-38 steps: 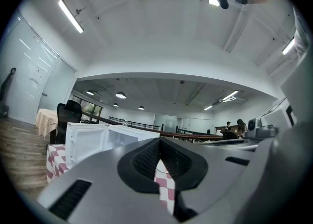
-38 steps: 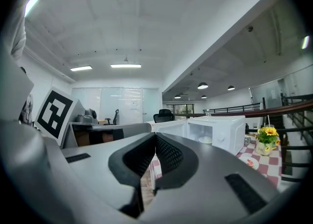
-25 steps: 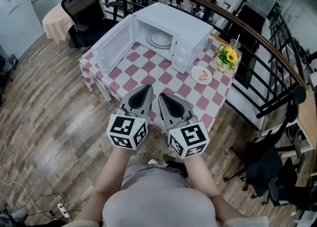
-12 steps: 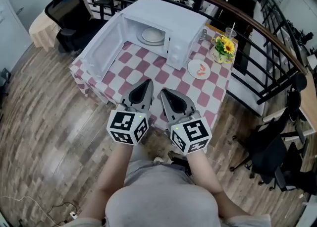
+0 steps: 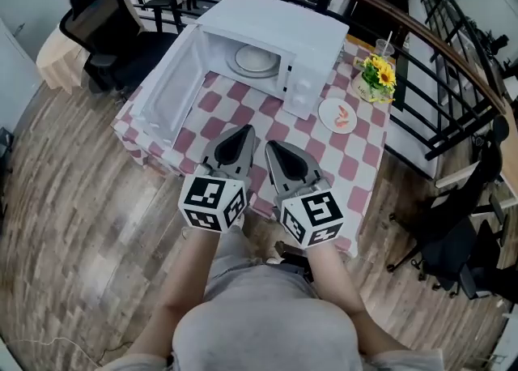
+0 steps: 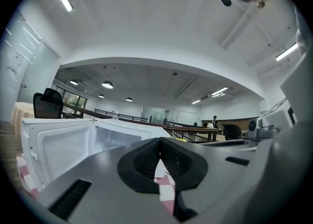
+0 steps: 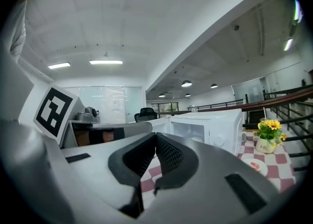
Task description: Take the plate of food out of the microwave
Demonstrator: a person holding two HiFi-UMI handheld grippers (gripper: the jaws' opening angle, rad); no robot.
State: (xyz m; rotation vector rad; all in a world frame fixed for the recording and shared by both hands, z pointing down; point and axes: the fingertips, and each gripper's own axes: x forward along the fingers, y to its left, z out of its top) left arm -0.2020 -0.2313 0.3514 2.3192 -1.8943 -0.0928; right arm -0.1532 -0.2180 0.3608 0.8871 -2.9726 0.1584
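A white microwave [image 5: 279, 33] stands on the checkered table [image 5: 348, 171], its door [image 5: 166, 90] swung wide open to the left. A white plate [image 5: 257, 59] lies inside the cavity. A second small plate with orange food [image 5: 337, 115] sits on the table to the microwave's right. My left gripper [image 5: 245, 130] and right gripper [image 5: 270, 146] hover side by side over the table's near edge, both shut and empty, well short of the microwave. The left gripper [image 6: 159, 142] faces the open door [image 6: 58, 145]. The right gripper [image 7: 155, 137] faces the microwave [image 7: 210, 125].
A vase of yellow flowers [image 5: 378, 79] stands at the table's far right corner. A black railing [image 5: 421, 53] curves behind the table. Office chairs stand at the far left [image 5: 97, 17] and at the right [image 5: 453, 252]. Wooden floor lies to the left.
The view has drawn a little closer to the table, and the microwave now sits lower in the picture. Both grippers stay shut and side by side.
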